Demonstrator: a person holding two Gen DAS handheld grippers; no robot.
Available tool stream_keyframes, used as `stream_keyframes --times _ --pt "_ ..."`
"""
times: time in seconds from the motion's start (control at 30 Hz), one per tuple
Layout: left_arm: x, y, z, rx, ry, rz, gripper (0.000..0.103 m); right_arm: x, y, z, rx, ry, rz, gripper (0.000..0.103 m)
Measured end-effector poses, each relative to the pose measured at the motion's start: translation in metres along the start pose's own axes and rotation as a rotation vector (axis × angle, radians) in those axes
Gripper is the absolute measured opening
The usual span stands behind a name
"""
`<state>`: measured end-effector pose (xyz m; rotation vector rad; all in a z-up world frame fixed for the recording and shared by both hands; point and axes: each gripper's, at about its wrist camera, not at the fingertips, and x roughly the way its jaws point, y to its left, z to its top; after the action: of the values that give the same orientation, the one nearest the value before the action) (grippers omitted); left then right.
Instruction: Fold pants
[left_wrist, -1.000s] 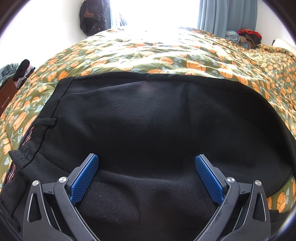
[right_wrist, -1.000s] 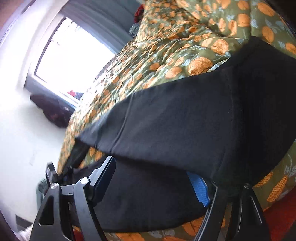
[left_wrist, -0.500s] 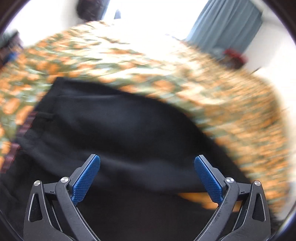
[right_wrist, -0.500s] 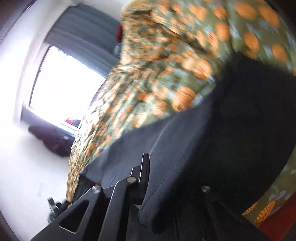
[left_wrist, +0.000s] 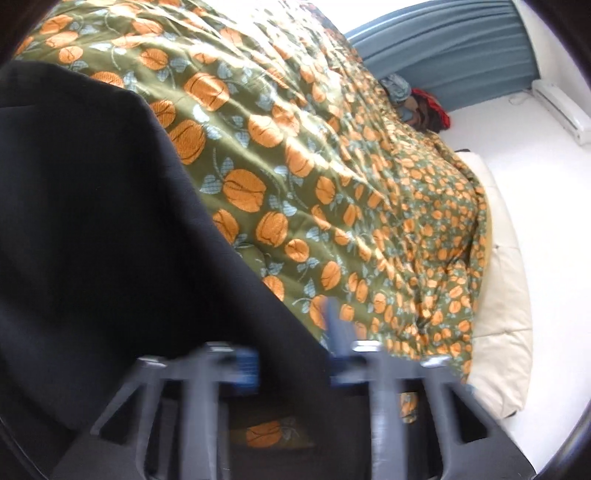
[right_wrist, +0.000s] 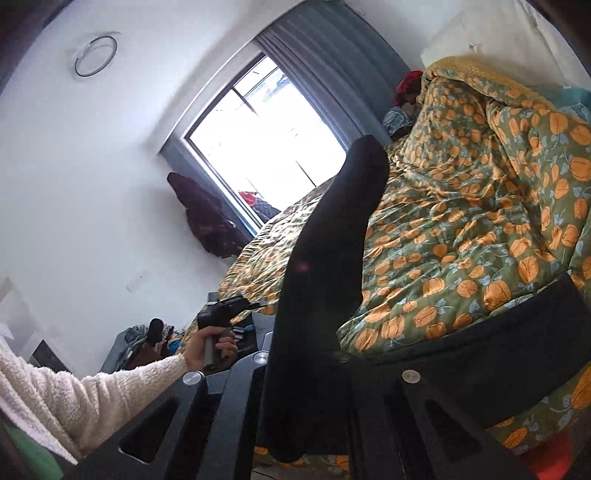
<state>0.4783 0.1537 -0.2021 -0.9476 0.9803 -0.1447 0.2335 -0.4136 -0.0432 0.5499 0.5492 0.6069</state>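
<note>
The black pants (left_wrist: 92, 229) lie on a bed with a green pumpkin-print quilt (left_wrist: 332, 184). My left gripper (left_wrist: 291, 363) is blurred, its blue pads close together with the pants' right edge between them. My right gripper (right_wrist: 306, 373) is shut on a fold of the pants (right_wrist: 325, 258) and holds it lifted, so the cloth stands up over the quilt (right_wrist: 480, 221). The left gripper's handle (right_wrist: 218, 325), held in a hand, shows in the right wrist view at the bed's near edge.
A cream pillow (left_wrist: 506, 295) lies along the bed's right side. A window (right_wrist: 266, 136) with grey-blue curtains is behind the bed. Clothes are piled at the bed's far corner (left_wrist: 424, 107), and a dark bag (right_wrist: 207, 221) hangs by the window.
My left gripper swung to the right edge of the pants and closed from wide open. My right gripper closed on the pants and lifted the fold upward.
</note>
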Motion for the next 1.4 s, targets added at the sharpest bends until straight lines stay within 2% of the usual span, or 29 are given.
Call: stream_keyframes --times 0.1,0.17,0.23,0.3,0.33,0.4,0.47,0.53,0.6,0.63,0.67,0.7,0.73,0.8,0.87,0.9,0.93,1.03,1.13,1.17,1.23,1.3,1.37,1.4 --pt "-0.024 -0.001 -0.002 -0.001 -0.027 -0.038 0.005 0.0 -0.033 -0.009 0.014 0.039 -0.048 0.003" --pt "-0.059 -0.017 -0.008 0.031 -0.094 -0.083 0.004 0.01 -0.068 -0.003 0.033 0.064 -0.13 0.003" --pt "-0.109 -0.044 -0.024 0.117 -0.19 -0.131 0.005 0.019 -0.091 0.013 0.033 0.051 -0.178 0.003" --pt "-0.161 -0.064 -0.057 0.242 -0.289 -0.127 0.006 0.017 -0.094 0.033 0.013 0.004 -0.15 0.003" --pt "-0.182 -0.065 -0.08 0.288 -0.317 -0.104 0.007 0.018 -0.097 0.04 0.01 0.009 -0.104 0.004" --pt "-0.197 -0.047 -0.133 0.306 -0.289 -0.032 0.007 0.019 -0.102 0.037 0.023 0.064 -0.095 0.004" --pt "-0.181 -0.018 -0.174 0.284 -0.212 0.048 0.008 0.027 -0.131 0.014 0.084 0.166 -0.185 0.004" --pt "-0.144 0.021 -0.211 0.227 -0.083 0.115 0.007 0.04 -0.175 -0.016 0.203 0.289 -0.297 0.006" --pt "-0.123 0.042 -0.228 0.182 -0.04 0.14 0.005 0.047 -0.205 -0.042 0.242 0.362 -0.426 0.01" --pt "-0.117 0.046 -0.234 0.166 -0.036 0.14 0.005 0.046 -0.214 -0.048 0.259 0.376 -0.456 0.011" --pt "-0.114 0.047 -0.238 0.163 -0.034 0.135 0.005 0.04 -0.224 -0.051 0.327 0.365 -0.439 0.012" --pt "-0.113 0.045 -0.241 0.165 -0.028 0.131 0.005 0.033 -0.227 -0.049 0.35 0.334 -0.42 0.019" --pt "-0.11 0.041 -0.243 0.174 -0.017 0.125 0.005 0.026 -0.228 -0.045 0.355 0.305 -0.421 0.038" --pt "-0.105 0.035 -0.243 0.206 -0.009 0.13 0.006 0.008 -0.233 -0.045 0.384 0.235 -0.42 0.054" --pt "-0.102 0.028 -0.247 0.236 -0.004 0.139 0.006 0.001 -0.241 -0.049 0.437 0.217 -0.396 0.045" --pt "-0.098 0.026 -0.247 0.242 -0.002 0.144 0.005 0.002 -0.241 -0.05 0.449 0.232 -0.394 0.012" --pt "-0.098 0.025 -0.249 0.247 -0.003 0.149 0.006 0.005 -0.241 -0.049 0.435 0.252 -0.411 0.004" --pt "-0.1 0.019 -0.253 0.27 -0.011 0.16 0.006 0.016 -0.217 -0.033 0.244 0.289 -0.49 0.004" --pt "-0.089 0.017 -0.262 0.299 0.008 0.171 0.007 0.02 -0.2 -0.01 0.022 0.262 -0.565 0.004" --pt "-0.084 0.015 -0.265 0.302 0.016 0.17 0.007 0.024 -0.209 -0.005 0.002 0.277 -0.613 0.004" --pt "-0.077 0.013 -0.271 0.309 0.033 0.169 0.007 0.029 -0.23 -0.01 0.039 0.325 -0.668 0.004" --pt "-0.069 0.008 -0.276 0.331 0.043 0.192 0.008 0.032 -0.241 -0.019 0.05 0.355 -0.681 0.005" --pt "-0.068 0.008 -0.277 0.338 0.048 0.196 0.008 0.031 -0.239 -0.018 0.049 0.343 -0.683 0.007" --pt "-0.068 0.009 -0.276 0.332 0.049 0.191 0.008 0.028 -0.238 -0.017 0.057 0.33 -0.681 0.015"
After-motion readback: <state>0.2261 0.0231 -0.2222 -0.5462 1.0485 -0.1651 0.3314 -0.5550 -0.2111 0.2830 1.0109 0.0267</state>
